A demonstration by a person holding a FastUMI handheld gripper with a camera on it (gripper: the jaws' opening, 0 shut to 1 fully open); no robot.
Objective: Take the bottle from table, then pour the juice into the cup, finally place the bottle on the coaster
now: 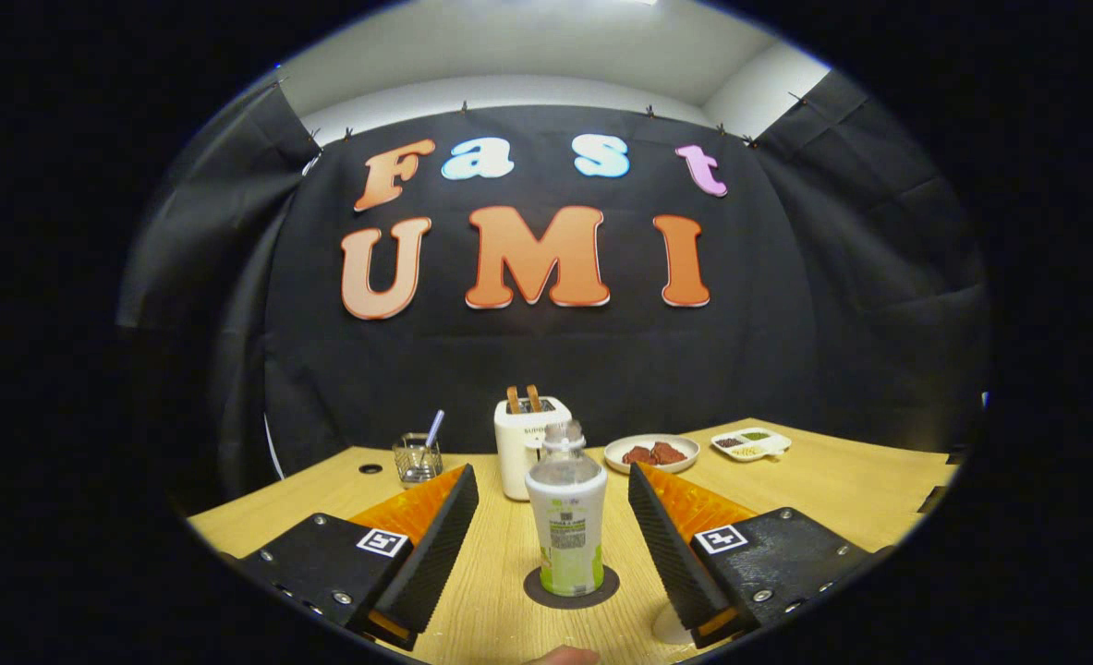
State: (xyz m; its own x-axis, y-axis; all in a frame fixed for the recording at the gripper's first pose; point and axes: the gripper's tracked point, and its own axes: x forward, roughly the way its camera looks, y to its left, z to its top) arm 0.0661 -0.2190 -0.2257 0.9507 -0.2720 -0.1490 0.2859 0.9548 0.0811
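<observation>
One bottle upright on coaster, wooden table.

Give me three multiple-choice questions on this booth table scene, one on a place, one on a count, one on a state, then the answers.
1. The bottle stands on: A the coaster, B the plate, C the toaster.
2. Slices sticking up from the toaster: A none, B two, C four.
3. The gripper is: A shut on the bottle, B open with the bottle between its fingers, C shut beyond the bottle.

Answers: 1 A, the dark round coaster shows under its base. 2 B, two brown tops rise from the slots. 3 B, gaps show on both sides of the bottle.
</observation>
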